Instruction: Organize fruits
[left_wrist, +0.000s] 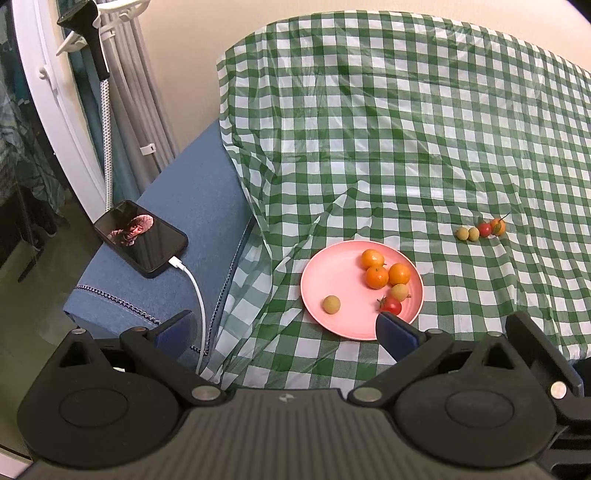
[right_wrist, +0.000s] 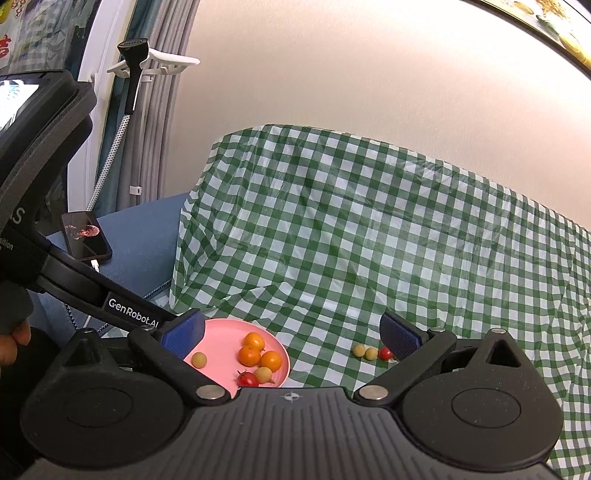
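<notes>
While above plate (left_wrist: 325, 273), hand-held grippers agape.

Orange (left_wrist: 497, 226) hidden in right wrist view

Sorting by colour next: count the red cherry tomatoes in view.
2. One tomato lies on the pink plate, near its front rim; the other tomato sits on the checkered cloth in the row of loose fruit. None seems hidden.

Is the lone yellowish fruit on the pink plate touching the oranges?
Apart. The left wrist view shows bare pink plate between the lone yellowish fruit and the oranges; the right wrist view shows that gap too.
</notes>
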